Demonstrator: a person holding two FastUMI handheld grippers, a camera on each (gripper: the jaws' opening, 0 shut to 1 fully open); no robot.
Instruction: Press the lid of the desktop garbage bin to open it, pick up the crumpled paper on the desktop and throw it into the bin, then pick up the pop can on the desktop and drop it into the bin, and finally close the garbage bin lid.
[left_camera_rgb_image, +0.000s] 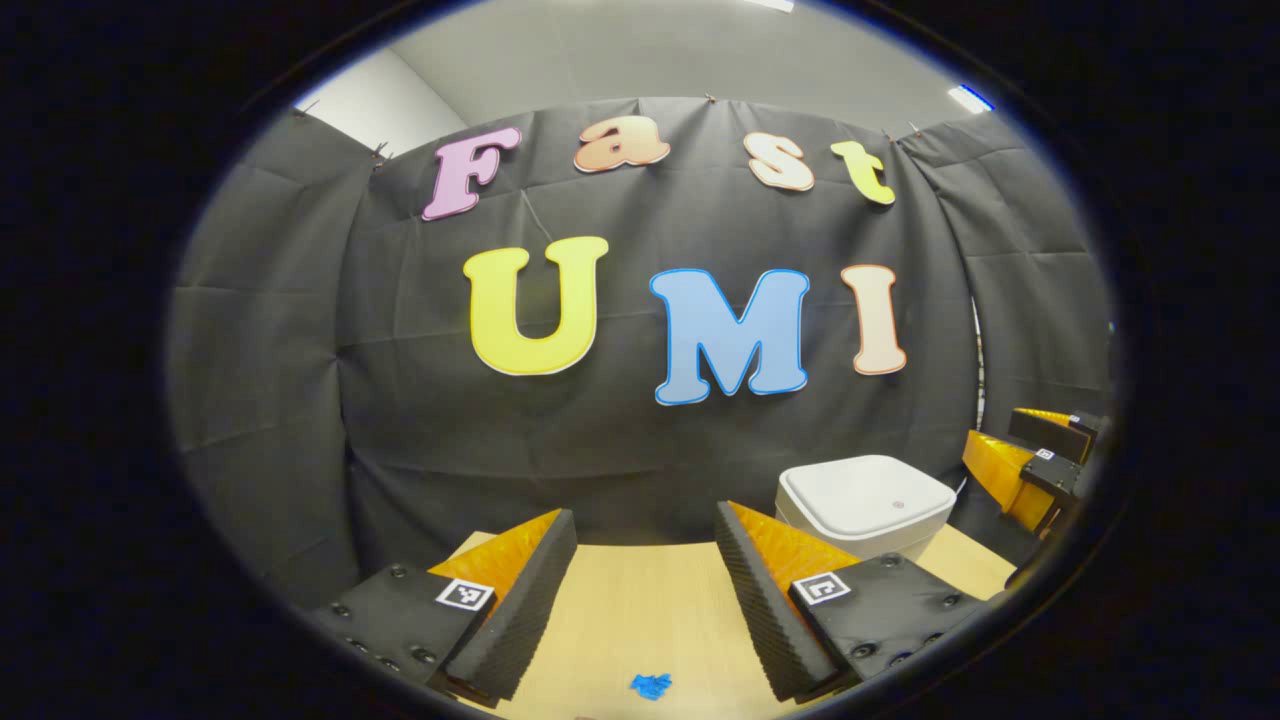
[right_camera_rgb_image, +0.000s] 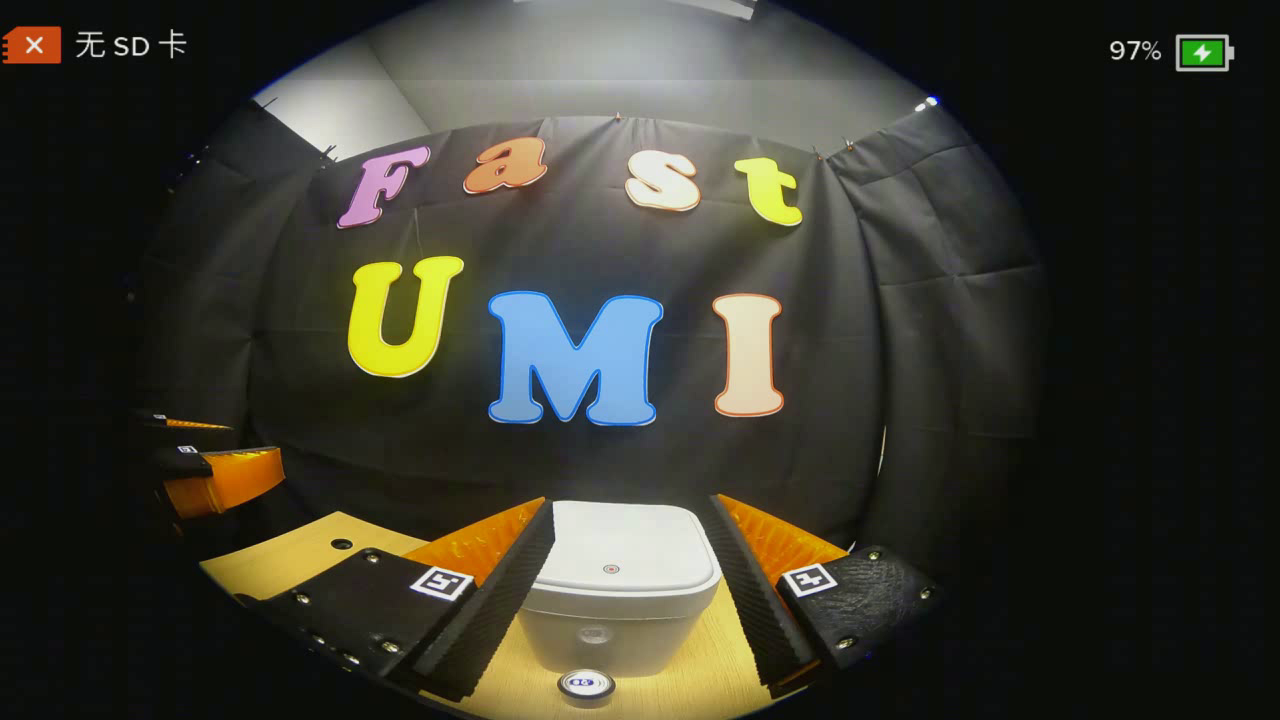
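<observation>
A: Looking along the right gripper (right_camera_rgb_image: 630, 590) first, what sat nearest?

B: A round can top, the pop can (right_camera_rgb_image: 586, 684) by my guess, lay at the bottom edge between the fingers; both fingers stood wide apart with nothing gripped; just beyond the can stood the garbage bin (right_camera_rgb_image: 620, 600) on the wooden desktop (right_camera_rgb_image: 300, 555), framed in the gap, its lid (right_camera_rgb_image: 625, 545) down flat with a small mark near the middle

A: And the left gripper (left_camera_rgb_image: 645, 590)?

B: Spread open too, holding nothing; a small blue scrap (left_camera_rgb_image: 650, 685) lay on the wood between its fingers at the near edge, too small for me to say whether it was the crumpled paper; the bin sat farther off to its right, and past that the other gripper showed at the edge of the view

A: How would the pieces handle?

B: My guess was that the lid was stiff, smooth plastic on a spring, so a fingertip pressed straight down near the mark should pop it; the bin looked light, so a slanted push could skid it; crumpled paper would be soft and weightless, fine to pinch anywhere; the can looked thin-walled, slick and easily dented, best taken across its side with a gentle squeeze

A: So nothing was done yet?

B: Lid was shut; everything was still to do
</observation>
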